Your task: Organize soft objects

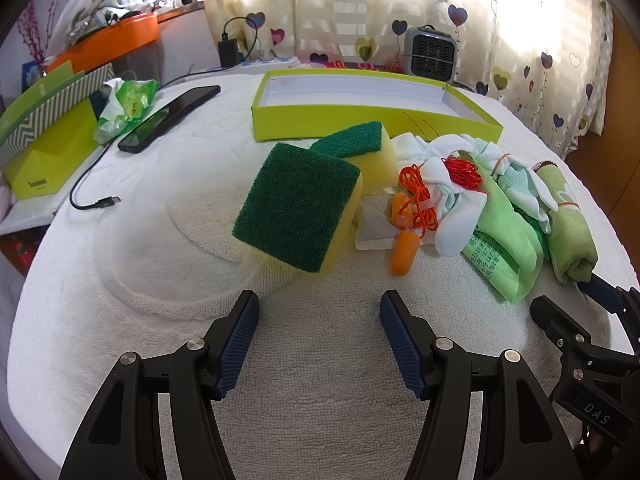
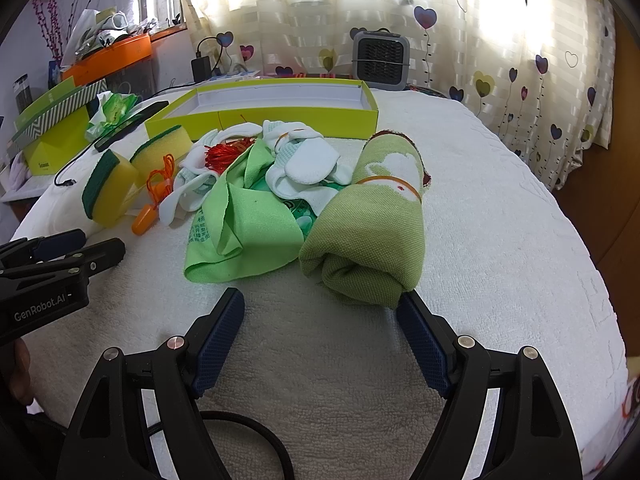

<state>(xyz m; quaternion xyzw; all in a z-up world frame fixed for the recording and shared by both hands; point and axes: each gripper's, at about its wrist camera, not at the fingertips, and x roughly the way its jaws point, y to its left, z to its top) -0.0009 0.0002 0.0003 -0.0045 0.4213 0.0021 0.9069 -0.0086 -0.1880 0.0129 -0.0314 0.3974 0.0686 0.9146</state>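
Two yellow sponges with green scrub tops (image 1: 298,206) (image 2: 106,190) lie on the white towel, one leaning on the other (image 1: 362,148). Beside them lie orange earplugs on a cord (image 1: 406,240), white socks (image 1: 452,200) (image 2: 304,164), a light green cloth (image 1: 504,248) (image 2: 244,220) and a rolled green towel (image 2: 376,232) (image 1: 568,220). An open yellow-green box (image 1: 360,120) (image 2: 272,114) stands behind them. My left gripper (image 1: 318,306) is open and empty, short of the sponge. My right gripper (image 2: 320,304) is open and empty, its right fingertip at the rolled towel's near end.
A black phone (image 1: 170,118) and a charging cable (image 1: 90,196) lie at the left. A green box (image 1: 44,148) and a crumpled green bag (image 1: 126,106) sit at the left edge. A small grey heater (image 1: 432,56) stands behind the box. Curtains hang behind.
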